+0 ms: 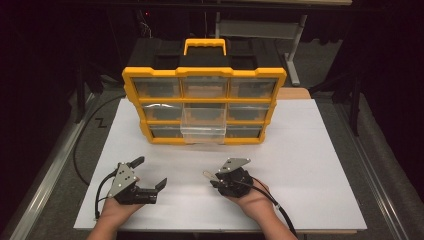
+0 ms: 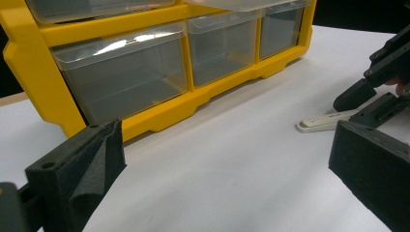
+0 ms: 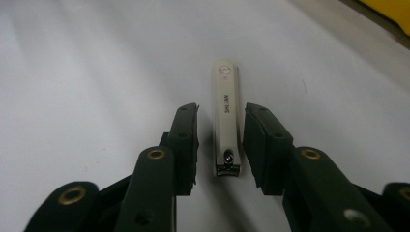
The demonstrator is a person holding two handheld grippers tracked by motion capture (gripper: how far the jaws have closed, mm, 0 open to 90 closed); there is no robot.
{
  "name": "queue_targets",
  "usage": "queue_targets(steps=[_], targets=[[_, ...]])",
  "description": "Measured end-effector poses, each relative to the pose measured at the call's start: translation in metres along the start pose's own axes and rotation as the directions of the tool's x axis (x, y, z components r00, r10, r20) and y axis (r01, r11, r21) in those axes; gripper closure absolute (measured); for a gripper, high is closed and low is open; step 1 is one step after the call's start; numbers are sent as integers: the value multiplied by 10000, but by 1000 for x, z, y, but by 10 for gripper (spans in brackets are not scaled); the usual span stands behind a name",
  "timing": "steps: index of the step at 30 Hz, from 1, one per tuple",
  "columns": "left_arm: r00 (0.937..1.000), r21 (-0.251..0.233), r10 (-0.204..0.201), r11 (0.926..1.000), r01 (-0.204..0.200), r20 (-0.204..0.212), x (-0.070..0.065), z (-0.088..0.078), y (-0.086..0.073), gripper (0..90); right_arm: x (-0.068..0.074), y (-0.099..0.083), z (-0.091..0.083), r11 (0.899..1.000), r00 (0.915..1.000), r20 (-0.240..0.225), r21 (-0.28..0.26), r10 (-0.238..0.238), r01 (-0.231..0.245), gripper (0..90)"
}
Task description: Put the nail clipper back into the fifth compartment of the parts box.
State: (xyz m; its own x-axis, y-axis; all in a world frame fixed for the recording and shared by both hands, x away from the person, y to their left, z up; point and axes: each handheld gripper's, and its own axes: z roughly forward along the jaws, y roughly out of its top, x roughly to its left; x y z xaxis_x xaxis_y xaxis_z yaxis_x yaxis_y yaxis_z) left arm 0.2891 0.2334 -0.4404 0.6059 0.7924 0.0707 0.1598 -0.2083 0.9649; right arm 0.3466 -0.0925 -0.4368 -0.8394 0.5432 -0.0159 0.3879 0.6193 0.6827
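Observation:
A cream nail clipper (image 3: 225, 111) lies flat on the white table top, with its steel end toward me. My right gripper (image 3: 221, 115) straddles it, one black pad on each side, and a thin gap shows on both sides, so the pads do not press on it. In the high view the clipper (image 1: 208, 175) pokes out to the left of the right gripper (image 1: 216, 181). My left gripper (image 1: 150, 171) rests on the table at the lower left, jaws wide open and empty. The left gripper view shows its own jaws (image 2: 225, 145) far apart, with the clipper (image 2: 319, 123) and the right gripper (image 2: 362, 102) at the right.
A yellow organiser (image 1: 204, 72) with clear drawers stands upright at the back of the white board (image 1: 310, 165). Its middle drawer (image 1: 204, 129) is pulled out toward me. In the left gripper view its bottom row of drawers (image 2: 121, 77) is close by. Dark floor surrounds the table.

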Motion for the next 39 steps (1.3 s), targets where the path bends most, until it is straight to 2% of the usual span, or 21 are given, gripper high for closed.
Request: queue_targets(steps=[9,17,21,29,39], targets=[[10000,-39,-27,10000,27,-17,0,-1,0,3,1,-2,3,9992,9990,186,57,-408,407,752],[10000,-22,2,10000,-2,-20,0,-1,0,3,0,-1,4,9985,9985,129,138,-537,536,793],[10000,-22,36,10000,-36,-9,-1,-1,0,3,-1,-1,4,9990,9991,70,141,-416,415,796],[10000,-13,36,10000,-36,-31,-1,0,0,3,0,0,2,9988,9988,135,121,-472,470,798],[9997,129,7,9999,-3,-264,-1,0,-1,2,-5,-1,-14,9992,9995,94,-277,-295,297,798]])
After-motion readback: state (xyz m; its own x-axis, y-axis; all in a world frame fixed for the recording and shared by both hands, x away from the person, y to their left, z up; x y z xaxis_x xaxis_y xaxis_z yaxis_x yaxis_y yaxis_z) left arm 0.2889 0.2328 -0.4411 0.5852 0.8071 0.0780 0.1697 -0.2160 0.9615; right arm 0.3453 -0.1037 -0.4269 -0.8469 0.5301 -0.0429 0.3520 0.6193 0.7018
